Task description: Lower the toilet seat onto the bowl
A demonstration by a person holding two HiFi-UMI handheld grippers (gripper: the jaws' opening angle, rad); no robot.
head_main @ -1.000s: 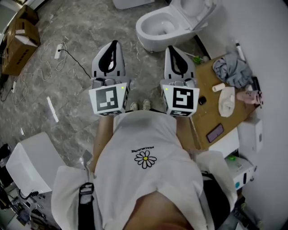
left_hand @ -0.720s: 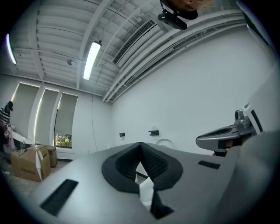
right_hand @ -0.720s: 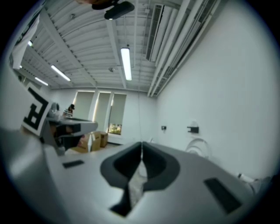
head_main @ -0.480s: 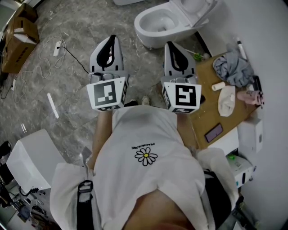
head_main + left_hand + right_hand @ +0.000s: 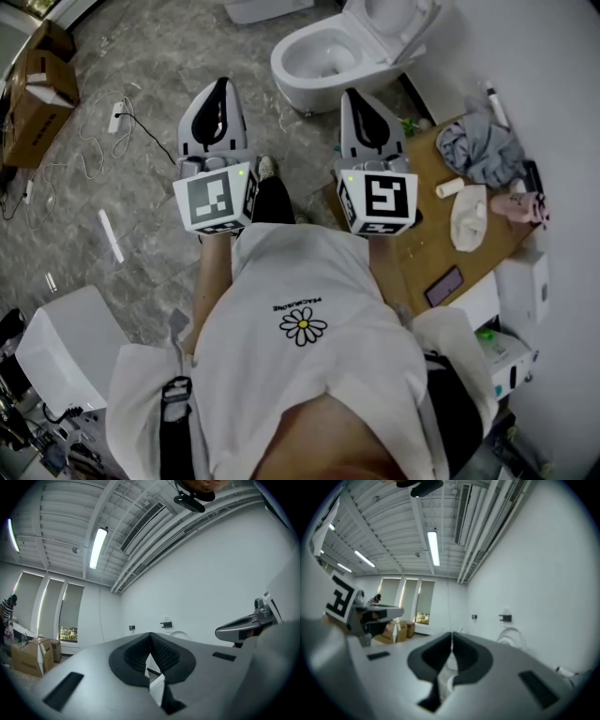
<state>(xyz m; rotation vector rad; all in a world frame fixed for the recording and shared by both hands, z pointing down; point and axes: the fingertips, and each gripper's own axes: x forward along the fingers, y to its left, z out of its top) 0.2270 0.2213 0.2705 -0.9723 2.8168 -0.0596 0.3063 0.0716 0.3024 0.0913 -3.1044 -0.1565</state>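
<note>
The white toilet (image 5: 319,61) stands at the top of the head view, its bowl uncovered and its seat (image 5: 394,21) raised against the tank by the wall. My left gripper (image 5: 218,86) and right gripper (image 5: 361,96) are held side by side and level, pointing toward the toilet and still short of it. Both are shut with nothing between their pads. In the left gripper view the jaws (image 5: 150,634) meet at the tip. In the right gripper view the jaws (image 5: 451,633) also meet, and the raised seat (image 5: 511,633) shows as a pale arc ahead by the wall.
A wooden board (image 5: 427,216) on the right carries a grey cloth (image 5: 478,145), a small bottle and a phone (image 5: 443,285). A cardboard box (image 5: 37,89), a power strip with cable (image 5: 119,114) and a white unit (image 5: 66,342) lie on the left. The person's shoe (image 5: 266,167) is between the grippers.
The person has stepped forward, one foot now showing between the grippers. Both grippers moved with them toward the toilet and stay shut.
</note>
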